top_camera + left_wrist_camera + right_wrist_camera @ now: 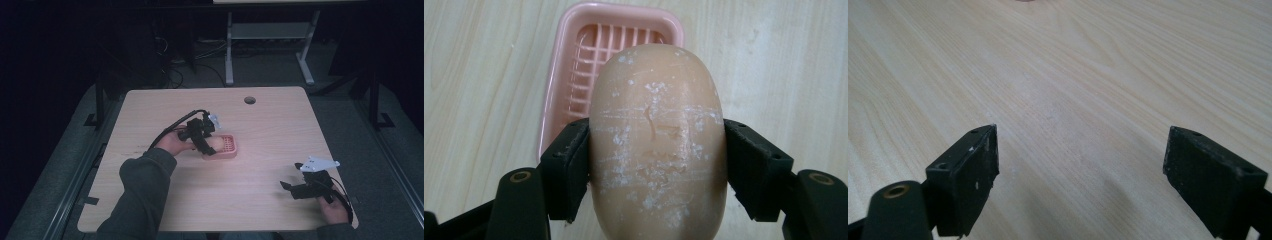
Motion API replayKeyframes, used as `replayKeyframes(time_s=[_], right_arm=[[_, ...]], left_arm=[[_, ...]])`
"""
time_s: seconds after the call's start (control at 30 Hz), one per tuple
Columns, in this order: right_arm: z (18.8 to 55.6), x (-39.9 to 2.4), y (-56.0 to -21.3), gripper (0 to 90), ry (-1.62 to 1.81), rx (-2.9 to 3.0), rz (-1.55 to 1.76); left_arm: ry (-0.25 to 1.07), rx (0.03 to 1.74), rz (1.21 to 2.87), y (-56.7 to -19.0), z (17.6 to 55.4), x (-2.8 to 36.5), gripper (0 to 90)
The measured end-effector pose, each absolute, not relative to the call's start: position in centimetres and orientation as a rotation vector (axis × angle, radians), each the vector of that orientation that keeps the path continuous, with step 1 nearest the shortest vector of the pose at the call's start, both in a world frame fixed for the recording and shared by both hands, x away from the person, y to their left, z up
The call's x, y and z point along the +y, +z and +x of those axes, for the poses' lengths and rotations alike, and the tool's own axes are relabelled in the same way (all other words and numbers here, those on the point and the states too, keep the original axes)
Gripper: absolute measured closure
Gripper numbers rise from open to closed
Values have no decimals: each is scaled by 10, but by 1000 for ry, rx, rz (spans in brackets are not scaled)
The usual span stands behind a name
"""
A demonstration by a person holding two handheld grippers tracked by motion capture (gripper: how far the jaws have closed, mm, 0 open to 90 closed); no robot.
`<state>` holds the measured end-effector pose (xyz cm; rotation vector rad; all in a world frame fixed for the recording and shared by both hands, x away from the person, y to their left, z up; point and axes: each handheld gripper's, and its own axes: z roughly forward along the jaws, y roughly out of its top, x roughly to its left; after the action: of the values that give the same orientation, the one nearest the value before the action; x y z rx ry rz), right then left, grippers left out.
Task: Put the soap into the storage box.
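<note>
Left gripper (656, 165) clamping oval soap (658, 145) across its width, long axis pointing up-frame over pink dish (555, 85), right gripper (1080, 175) wide open, lower right, above table (1088, 75)

High view is looking fwd and down over the whole table (270, 200) from the person's edge. Left gripper view is sitting v. close, facing down past the soap (658, 145) onto the pink dish (569, 60), shared w/ high view. Right gripper view is skimming low over bare tabletop.
</note>
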<state>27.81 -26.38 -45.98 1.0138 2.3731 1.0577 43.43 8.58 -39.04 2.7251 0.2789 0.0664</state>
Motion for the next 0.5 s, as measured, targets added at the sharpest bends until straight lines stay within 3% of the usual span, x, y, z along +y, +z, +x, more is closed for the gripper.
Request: replayKeyframes(time_s=[0.5], right_arm=[[278,-265,-460,141,1051,2376,1010]], left_arm=[[71,277,2707,-401,449,72,322]])
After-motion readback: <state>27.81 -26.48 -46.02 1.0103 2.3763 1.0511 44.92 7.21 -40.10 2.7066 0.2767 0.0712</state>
